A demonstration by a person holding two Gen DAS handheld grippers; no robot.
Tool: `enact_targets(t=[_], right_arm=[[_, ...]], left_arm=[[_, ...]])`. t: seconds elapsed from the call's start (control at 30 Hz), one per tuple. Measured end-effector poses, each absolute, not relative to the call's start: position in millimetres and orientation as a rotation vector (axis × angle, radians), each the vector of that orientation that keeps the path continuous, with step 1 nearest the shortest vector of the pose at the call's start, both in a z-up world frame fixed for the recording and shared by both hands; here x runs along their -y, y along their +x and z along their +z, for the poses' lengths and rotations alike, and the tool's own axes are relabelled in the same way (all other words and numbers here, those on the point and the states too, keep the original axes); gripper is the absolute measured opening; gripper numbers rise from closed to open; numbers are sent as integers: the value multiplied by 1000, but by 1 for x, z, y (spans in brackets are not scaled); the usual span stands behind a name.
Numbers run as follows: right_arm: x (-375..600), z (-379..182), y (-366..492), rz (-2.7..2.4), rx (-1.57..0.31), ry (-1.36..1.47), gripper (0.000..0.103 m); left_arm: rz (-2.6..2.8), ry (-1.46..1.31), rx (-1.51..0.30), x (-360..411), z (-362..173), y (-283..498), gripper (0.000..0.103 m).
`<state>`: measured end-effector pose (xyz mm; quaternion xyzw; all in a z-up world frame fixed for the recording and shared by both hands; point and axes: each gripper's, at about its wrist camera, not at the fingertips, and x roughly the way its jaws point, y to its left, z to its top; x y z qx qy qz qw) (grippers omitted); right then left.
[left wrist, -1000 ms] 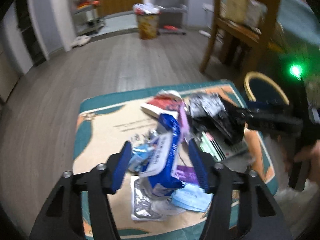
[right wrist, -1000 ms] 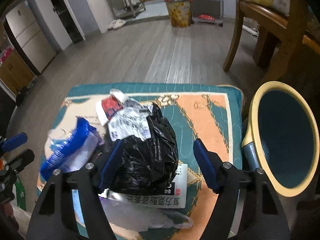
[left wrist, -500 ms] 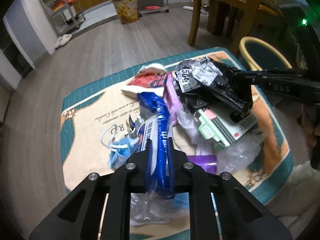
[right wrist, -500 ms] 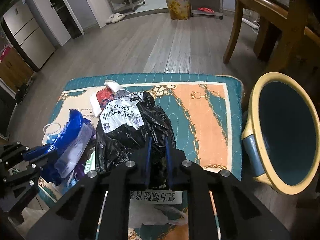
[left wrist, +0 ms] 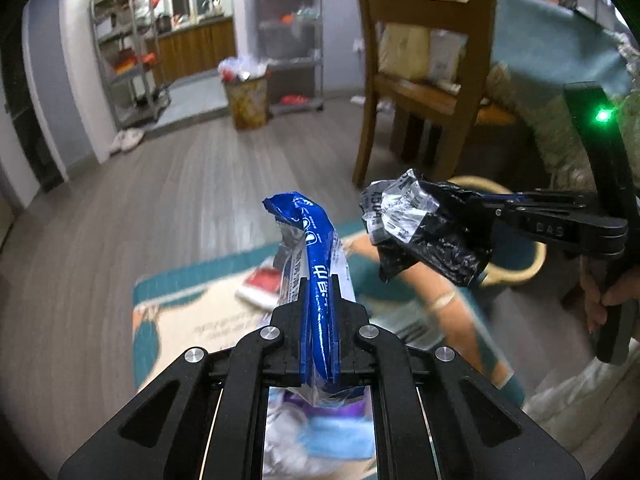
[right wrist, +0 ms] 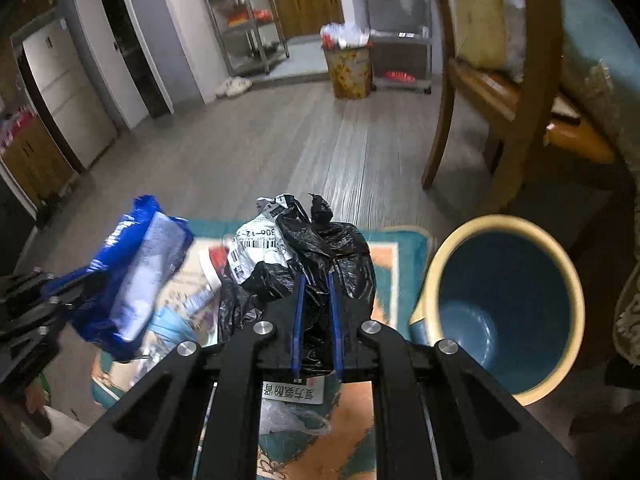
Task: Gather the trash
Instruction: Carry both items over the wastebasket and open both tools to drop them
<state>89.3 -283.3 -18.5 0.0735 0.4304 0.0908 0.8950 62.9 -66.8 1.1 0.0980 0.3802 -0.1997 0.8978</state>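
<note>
A: What's on the left?

B: The left gripper [left wrist: 319, 280] is clamped on a blue wrapper [left wrist: 316, 248] with white Chinese characters along its edge, too curved to read. It is held up above the cushion [right wrist: 412, 240].

A: And in the middle?

B: The right gripper [right wrist: 316, 284] is closed on a black plastic bag [right wrist: 336, 248], lifted above the rest of the pile. A white shipping label [right wrist: 260, 244] with a barcode is stuck to the bag; "306-12" shows. Beneath the bag lies a white slip [right wrist: 292, 394] with upside-down Chinese print.

A: To the right?

B: A blue bin with a cream rim [right wrist: 500, 224] sits just beside the cushion. Farther off, a wooden chair [right wrist: 492, 88] and a full yellow trash can [right wrist: 348, 64].
</note>
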Motion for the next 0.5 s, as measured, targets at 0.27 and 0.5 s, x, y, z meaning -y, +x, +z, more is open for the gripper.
enact_targets(t=[0.27,0.5], right_arm=[[383,9,77,31,-799,211,11],[460,-32,83,-156,-872,262,11]], left_arm=[[-572,163,-754,151,5,81,9],[-706,119,-810,236,-28,100,9]])
